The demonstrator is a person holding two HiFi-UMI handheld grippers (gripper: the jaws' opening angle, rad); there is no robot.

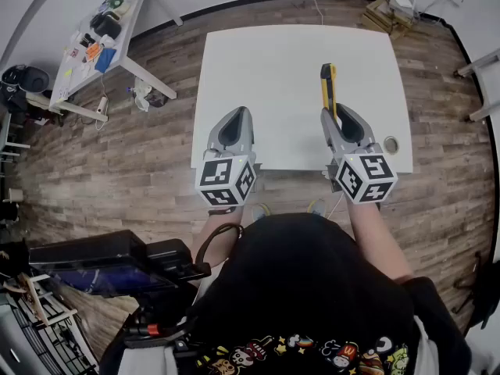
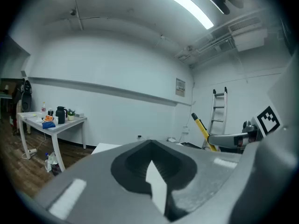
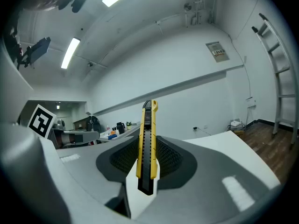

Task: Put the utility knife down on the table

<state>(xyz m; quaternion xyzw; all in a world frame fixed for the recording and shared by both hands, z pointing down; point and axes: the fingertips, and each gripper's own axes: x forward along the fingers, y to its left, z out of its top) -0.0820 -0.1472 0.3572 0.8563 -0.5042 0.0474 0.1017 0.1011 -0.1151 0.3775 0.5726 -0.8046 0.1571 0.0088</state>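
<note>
A yellow and black utility knife point(image 1: 328, 86) sticks forward out of my right gripper point(image 1: 337, 114), which is shut on its lower end above the white table point(image 1: 281, 61). In the right gripper view the utility knife point(image 3: 146, 143) stands upright between the closed jaws. My left gripper point(image 1: 237, 116) hovers over the table's near edge, shut with nothing in it. In the left gripper view the jaws meet at a thin seam, and the knife point(image 2: 202, 130) shows at the right, held in the right gripper point(image 2: 233, 139).
A small round object point(image 1: 391, 144) lies near the table's front right corner. A second table point(image 1: 94, 45) with several items stands at the far left. A ladder point(image 2: 219, 108) leans at the wall. Boxes point(image 1: 391, 10) sit on the wood floor beyond the table.
</note>
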